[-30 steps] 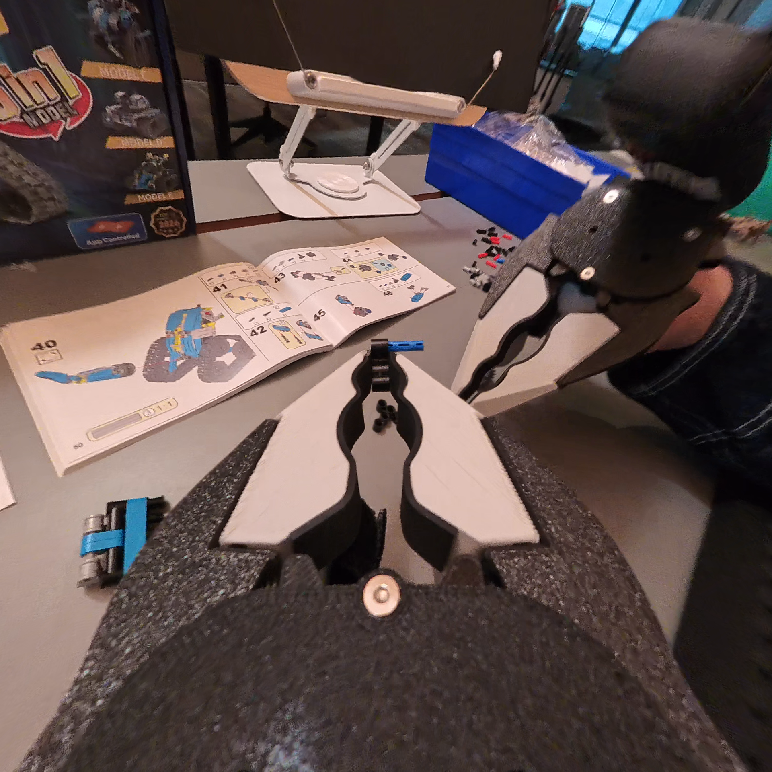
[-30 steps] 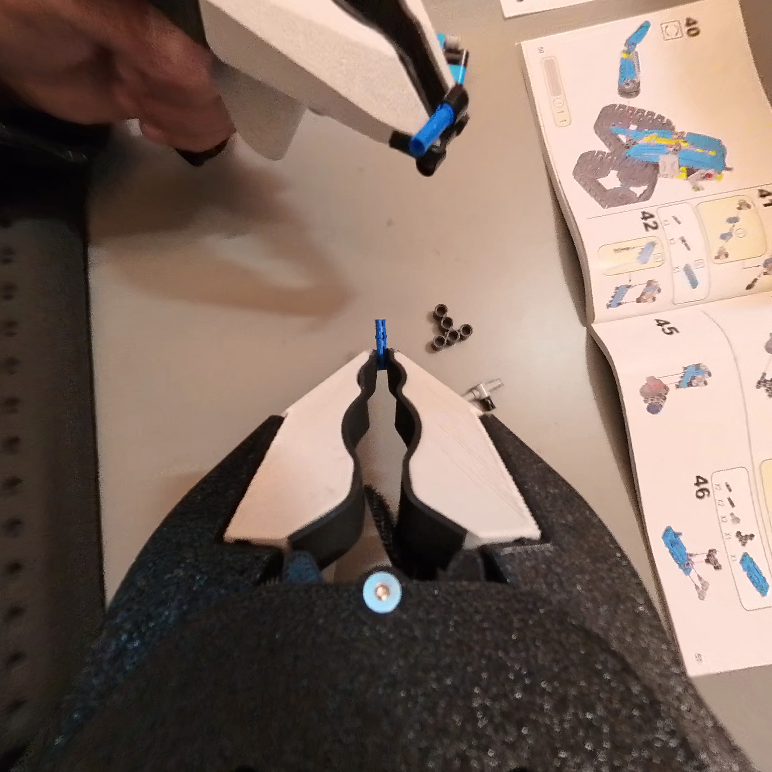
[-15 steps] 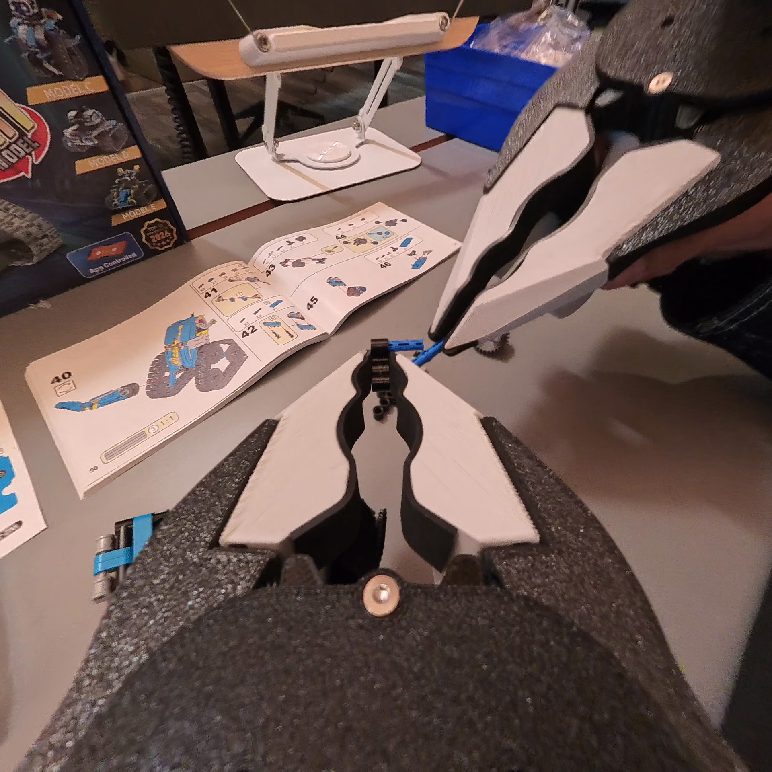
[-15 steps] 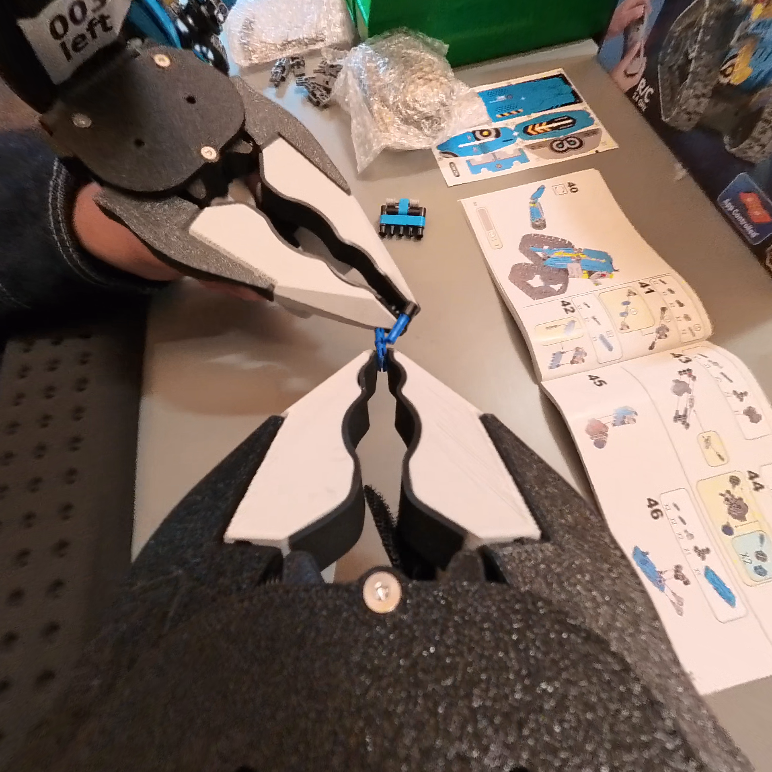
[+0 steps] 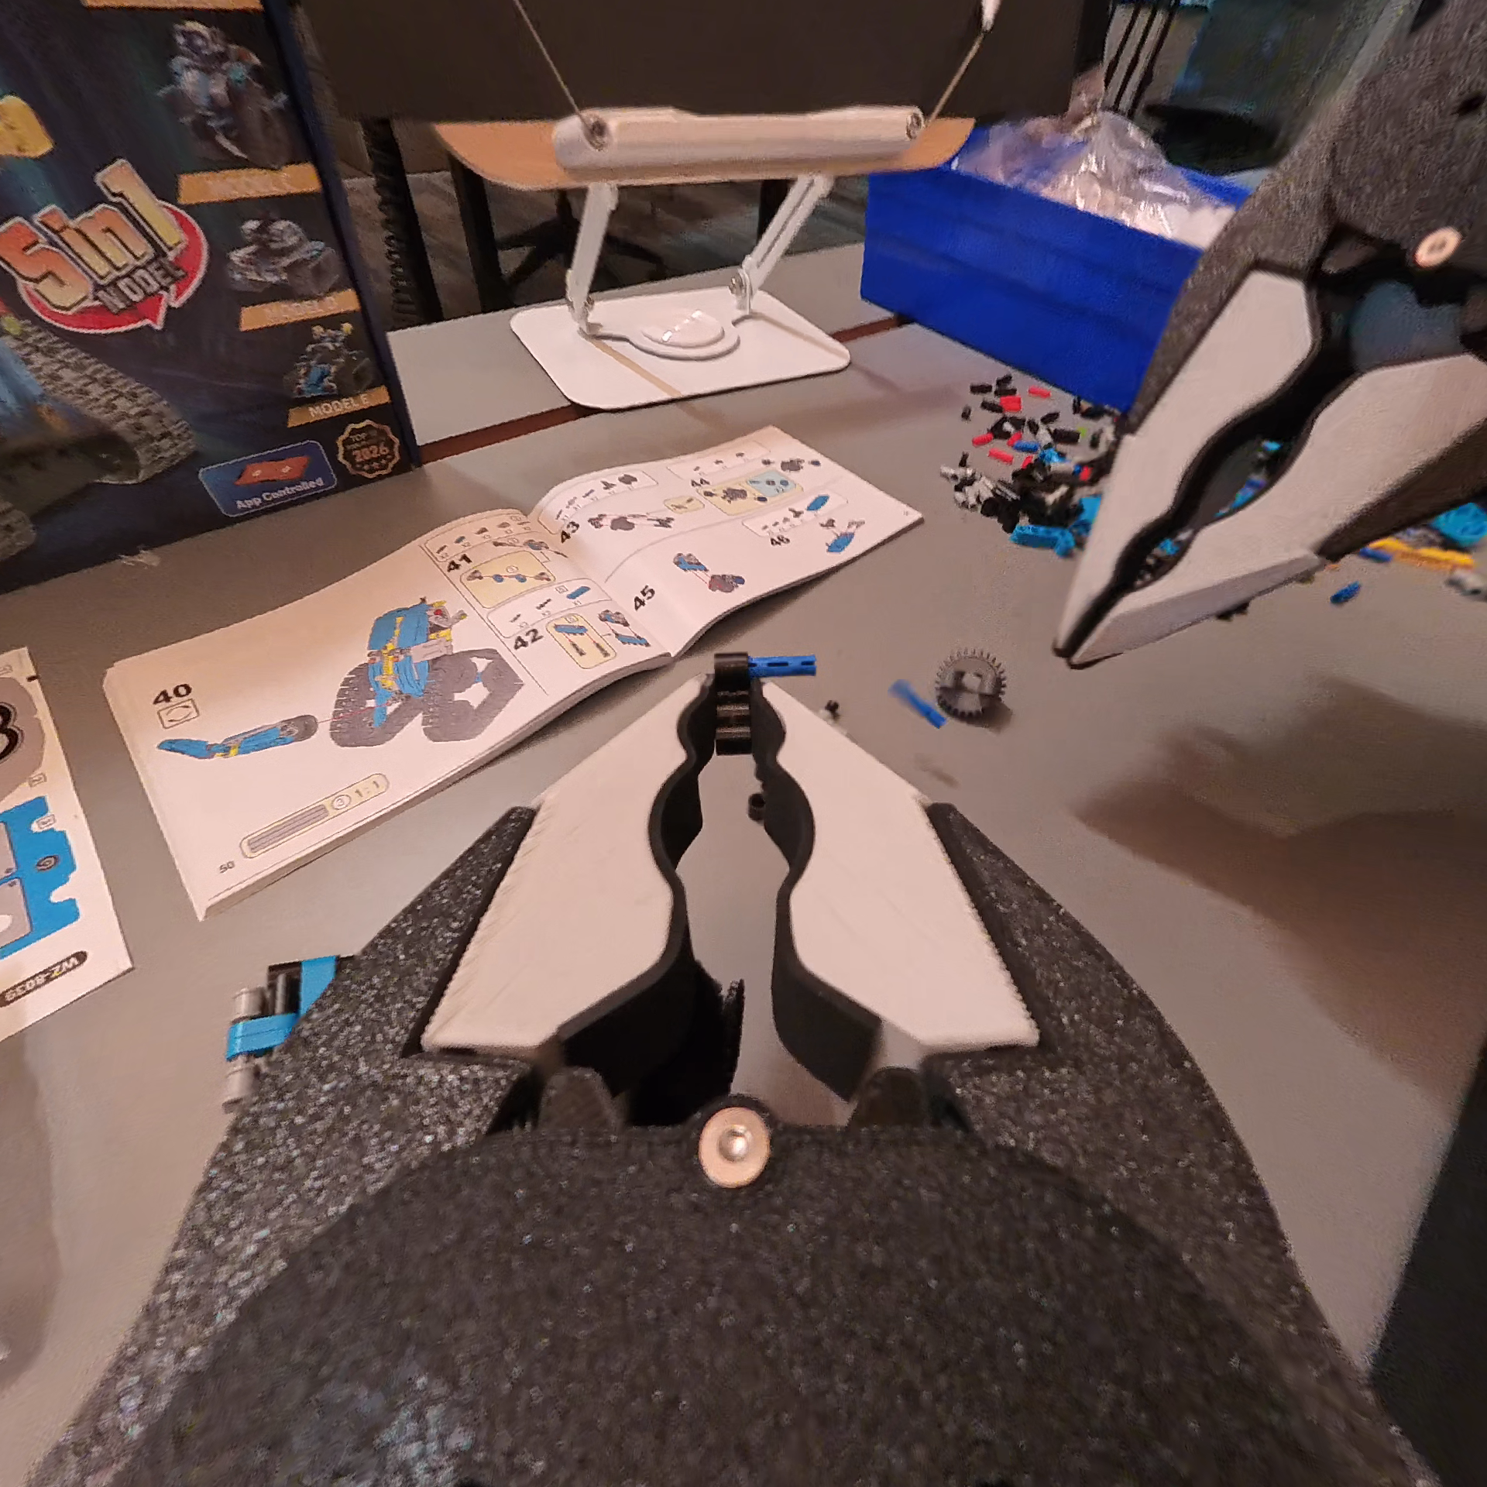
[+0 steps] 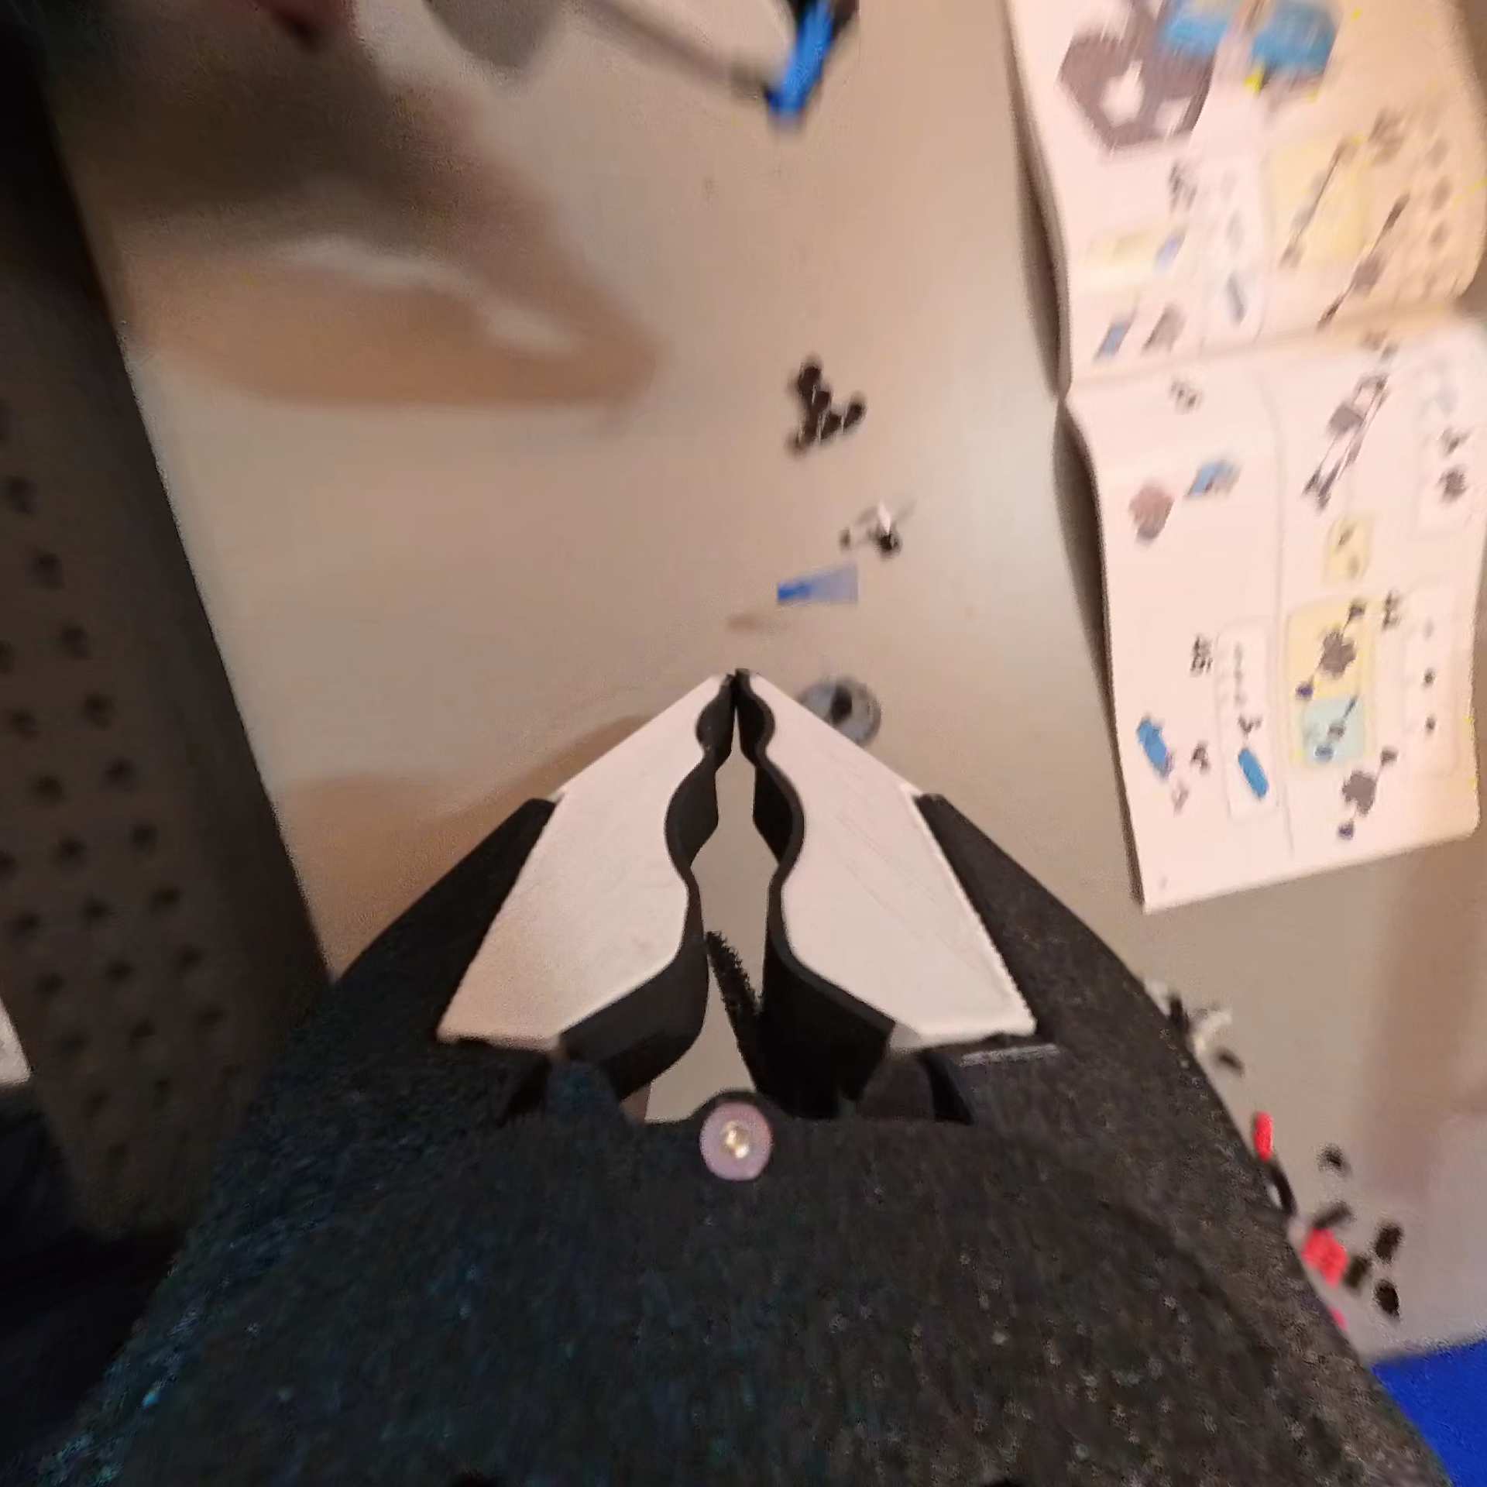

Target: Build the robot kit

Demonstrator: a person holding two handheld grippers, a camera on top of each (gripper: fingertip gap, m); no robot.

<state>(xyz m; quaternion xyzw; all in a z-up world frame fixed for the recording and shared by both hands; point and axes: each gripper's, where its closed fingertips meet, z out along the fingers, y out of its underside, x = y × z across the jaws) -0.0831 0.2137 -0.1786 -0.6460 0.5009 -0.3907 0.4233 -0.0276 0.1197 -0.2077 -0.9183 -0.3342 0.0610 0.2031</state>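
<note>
A grey table (image 5: 1207, 925) fills both views, and the open instruction booklet (image 5: 483, 644) lying flat on it serves as the landmark. Just in front of the booklet's near edge, the left gripper (image 5: 734, 700) is seen clamped on a small black beam (image 5: 731, 708), from whose top a blue pin (image 5: 782, 665) juts sideways, away from the booklet. To the right of the booklet a second blue pin (image 5: 916, 703) is seen blurred just above or on the table (which of the two cannot be told), with a grey gear (image 5: 972, 689) just beside it. Farther right of the booklet, and raised above the table, the right gripper (image 5: 1074, 648) is seen with its jaws pressed together at the tips and nothing held between them; the right wrist view (heavily blurred) shows the same closed tips (image 6: 736, 680).

Behind and to the right of the booklet a scatter of small black, red and blue parts (image 5: 1022, 475) is spread before a blue bin (image 5: 1022, 273) holding clear plastic bags. Directly behind the booklet a white folding stand (image 5: 684, 338) is placed, and behind its left half a dark printed toy box (image 5: 177, 306) is stood upright. To the left of the booklet a sticker sheet (image 5: 40, 869) is laid, and in front of its left corner a small blue and black assembly (image 5: 265, 1022) is partly hidden by the left gripper's body. Beyond the table the room is dim, with dark furniture legs visible.
</note>
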